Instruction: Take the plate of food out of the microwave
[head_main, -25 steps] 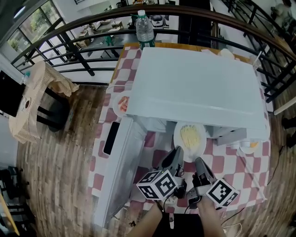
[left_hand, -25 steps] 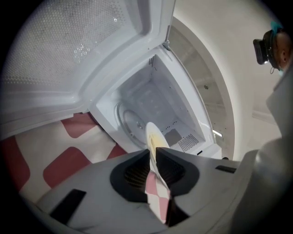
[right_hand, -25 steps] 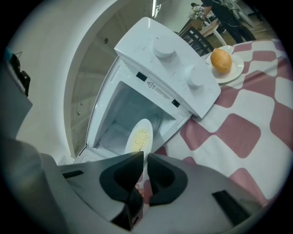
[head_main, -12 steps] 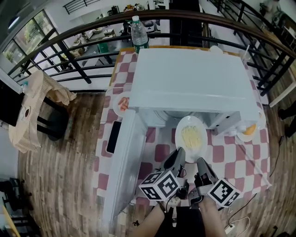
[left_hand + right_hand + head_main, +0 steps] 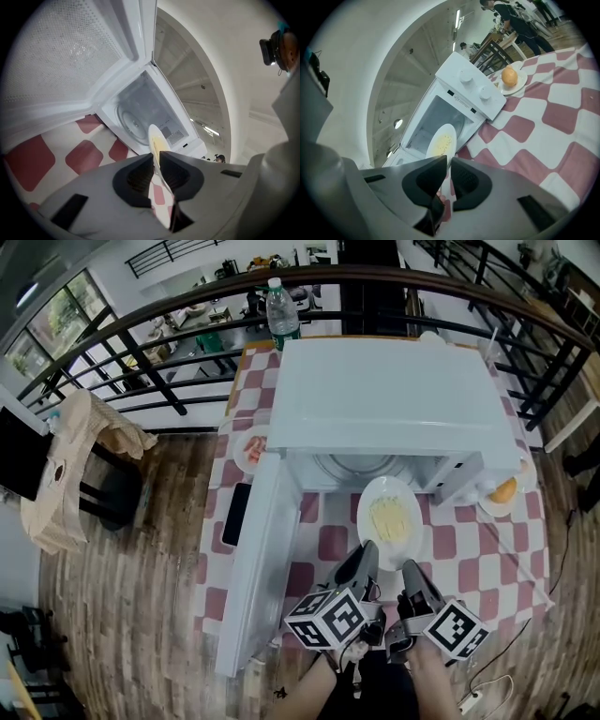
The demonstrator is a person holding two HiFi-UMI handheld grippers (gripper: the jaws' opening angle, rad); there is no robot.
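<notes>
Head view: the plate of food point(image 5: 391, 519) hangs over the checked tablecloth point(image 5: 469, 559), just outside the open microwave point(image 5: 394, 399). Left gripper view — the left gripper point(image 5: 156, 160) is clamped on the plate's near rim. Right gripper view — the right gripper point(image 5: 446, 165) pinches that same rim.

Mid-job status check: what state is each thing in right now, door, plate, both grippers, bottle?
Microwave door: swung wide open.
Turntable: bare.
Plate of food: held at its near rim, in front of the opening.
Left gripper: shut on the plate's rim.
Right gripper: shut on the plate's rim.
Bottle: upright, capped.
</notes>
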